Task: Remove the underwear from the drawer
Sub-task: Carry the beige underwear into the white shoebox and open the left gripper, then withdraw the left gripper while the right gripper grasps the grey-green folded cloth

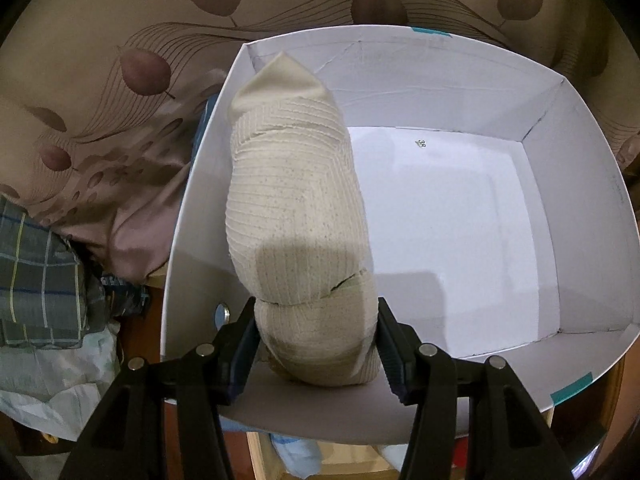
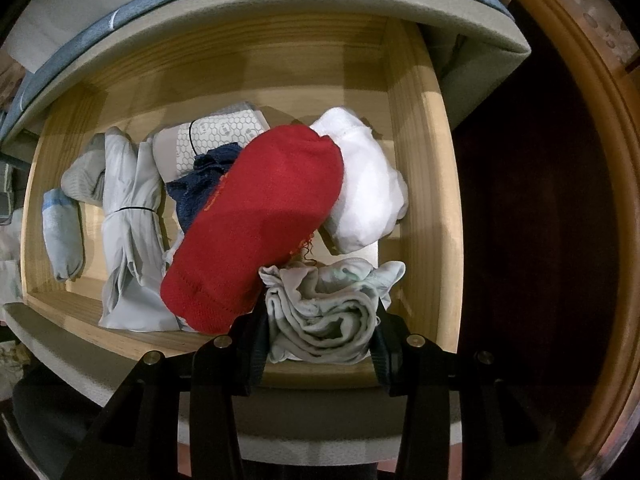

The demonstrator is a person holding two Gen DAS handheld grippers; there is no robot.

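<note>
In the left wrist view my left gripper [image 1: 316, 344] is shut on the near end of a cream ribbed roll of underwear [image 1: 296, 200]. The roll stands inside a white cardboard box [image 1: 460, 220], along its left wall. In the right wrist view my right gripper [image 2: 320, 344] points down into an open wooden drawer [image 2: 424, 200]. It is shut on a crumpled pale grey-white piece of underwear [image 2: 324, 312] at the drawer's front edge. A red rolled piece [image 2: 256, 220] rests against the outside of its left finger.
The drawer also holds a white bundle [image 2: 368, 192], a navy piece [image 2: 200, 188], a hexagon-print piece [image 2: 216, 136] and pale grey rolls [image 2: 132, 220]. Left of the box lie a leaf-print sheet [image 1: 120, 120] and plaid cloth [image 1: 40, 280].
</note>
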